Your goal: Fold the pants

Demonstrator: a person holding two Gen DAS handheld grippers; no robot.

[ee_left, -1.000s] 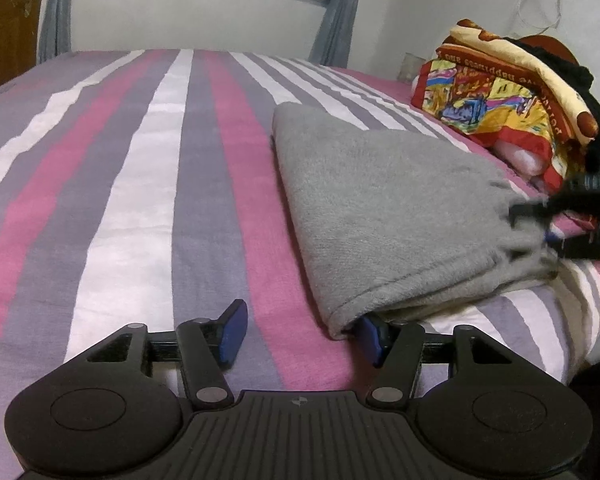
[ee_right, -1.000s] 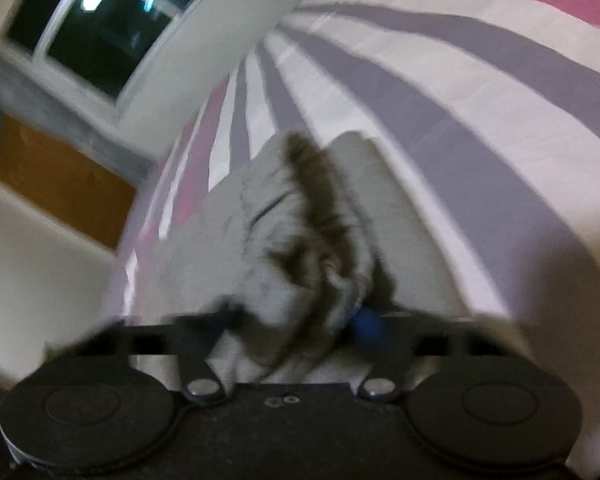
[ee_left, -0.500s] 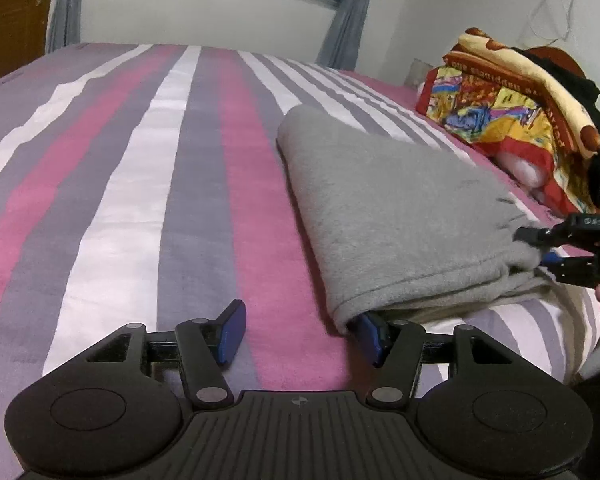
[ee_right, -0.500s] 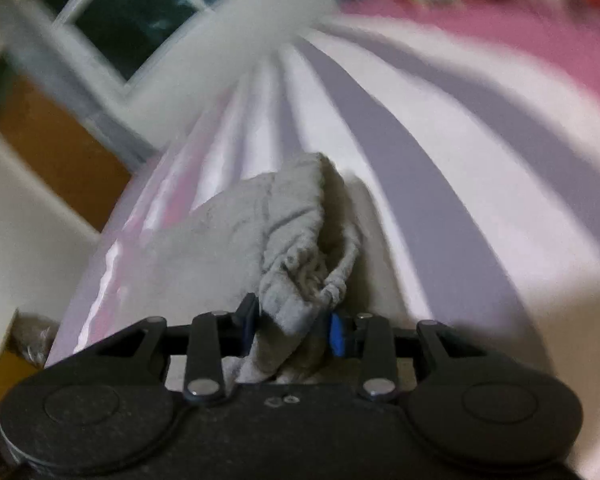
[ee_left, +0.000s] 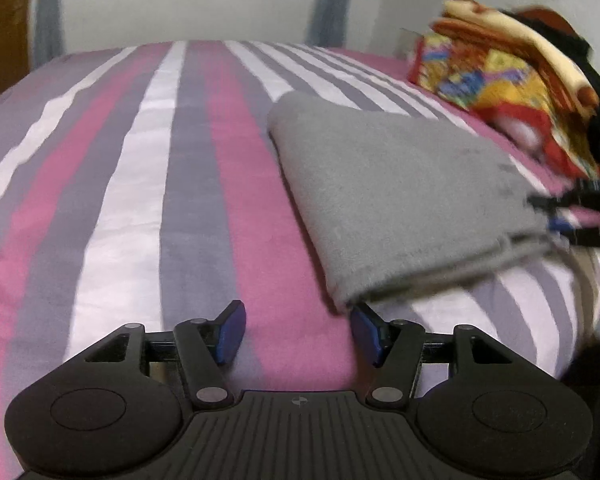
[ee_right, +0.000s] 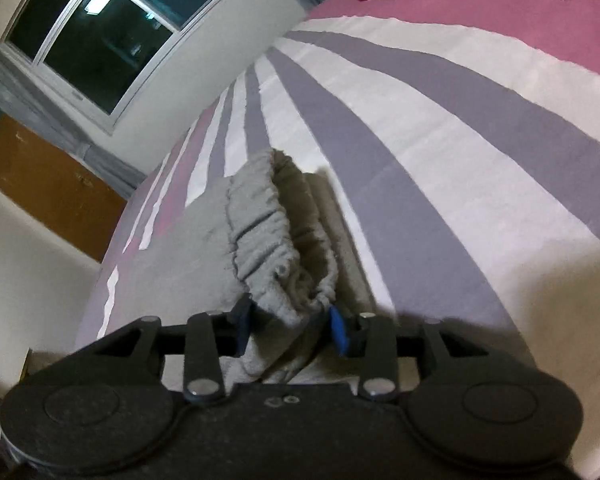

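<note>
Grey pants (ee_left: pixel 400 184) lie folded on the striped bed, to the right of middle in the left wrist view. My left gripper (ee_left: pixel 298 332) is open and empty, and its right fingertip (ee_left: pixel 366 330) sits just under the pants' near corner. My right gripper (ee_right: pixel 290 324) is shut on the bunched elastic waistband of the pants (ee_right: pixel 276 240). It also shows in the left wrist view (ee_left: pixel 568 216) at the pants' right edge.
The bed sheet (ee_left: pixel 140 184) has pink, grey and white stripes. A pile of colourful bedding (ee_left: pixel 512 76) lies at the far right by the wall. A window (ee_right: pixel 96 36) and a wooden cabinet (ee_right: pixel 48 184) stand beyond the bed.
My right gripper has closed on the waistband and drawn it a little toward the bed's edge. My left gripper stays open at the near corner.
</note>
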